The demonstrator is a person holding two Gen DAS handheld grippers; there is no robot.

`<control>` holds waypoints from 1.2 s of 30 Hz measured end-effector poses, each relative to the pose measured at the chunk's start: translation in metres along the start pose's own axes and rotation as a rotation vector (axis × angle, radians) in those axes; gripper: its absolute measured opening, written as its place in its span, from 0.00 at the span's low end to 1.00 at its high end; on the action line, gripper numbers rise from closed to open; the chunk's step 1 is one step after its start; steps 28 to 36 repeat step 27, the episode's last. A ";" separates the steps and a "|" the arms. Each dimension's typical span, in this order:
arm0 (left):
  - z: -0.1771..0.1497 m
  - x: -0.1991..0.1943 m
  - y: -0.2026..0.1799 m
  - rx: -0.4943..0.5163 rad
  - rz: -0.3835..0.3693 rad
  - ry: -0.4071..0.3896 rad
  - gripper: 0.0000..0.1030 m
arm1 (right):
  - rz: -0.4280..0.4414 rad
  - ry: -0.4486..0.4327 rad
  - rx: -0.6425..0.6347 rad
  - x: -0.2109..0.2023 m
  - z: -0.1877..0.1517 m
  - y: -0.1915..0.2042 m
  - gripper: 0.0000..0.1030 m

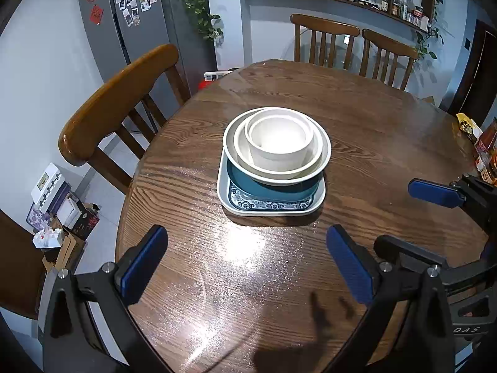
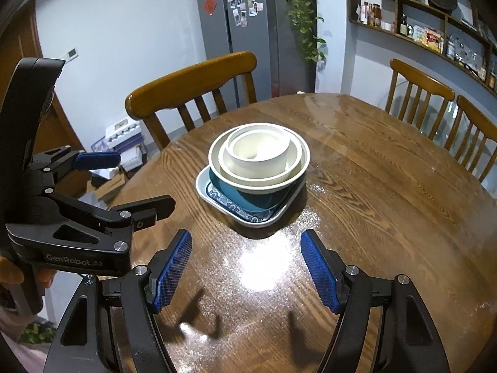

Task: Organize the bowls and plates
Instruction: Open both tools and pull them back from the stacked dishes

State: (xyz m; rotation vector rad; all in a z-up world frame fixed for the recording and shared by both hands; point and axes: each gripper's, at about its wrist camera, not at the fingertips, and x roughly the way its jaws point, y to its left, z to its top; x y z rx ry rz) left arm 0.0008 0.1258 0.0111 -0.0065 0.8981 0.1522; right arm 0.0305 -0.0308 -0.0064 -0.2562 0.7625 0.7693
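Note:
One stack of dishes stands mid-table. At the bottom is a pale square plate (image 1: 224,192) (image 2: 202,191), on it a blue patterned plate (image 1: 270,203) (image 2: 226,206), then a teal dish (image 1: 248,180) (image 2: 248,199), then a wide white bowl (image 1: 231,143) (image 2: 214,155) with two smaller white bowls (image 1: 279,140) (image 2: 257,155) nested inside. My left gripper (image 1: 247,264) is open and empty, above the table in front of the stack. My right gripper (image 2: 245,270) is open and empty, also short of the stack. Each gripper shows at the edge of the other's view.
The round wooden table (image 1: 372,130) has wooden chairs around it: one at the left (image 1: 118,99) and two at the back (image 1: 354,43). Jars and packets (image 1: 484,146) stand at the table's right edge. Boxes (image 1: 59,205) lie on the floor at the left.

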 end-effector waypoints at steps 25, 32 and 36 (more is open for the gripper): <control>-0.003 0.003 -0.002 -0.009 0.013 0.015 0.99 | 0.013 0.003 0.004 0.000 -0.002 -0.002 0.71; -0.003 0.004 -0.001 -0.010 0.015 0.019 0.99 | 0.012 0.005 0.006 0.001 -0.002 -0.002 0.71; -0.003 0.004 -0.001 -0.010 0.015 0.019 0.99 | 0.012 0.005 0.006 0.001 -0.002 -0.002 0.71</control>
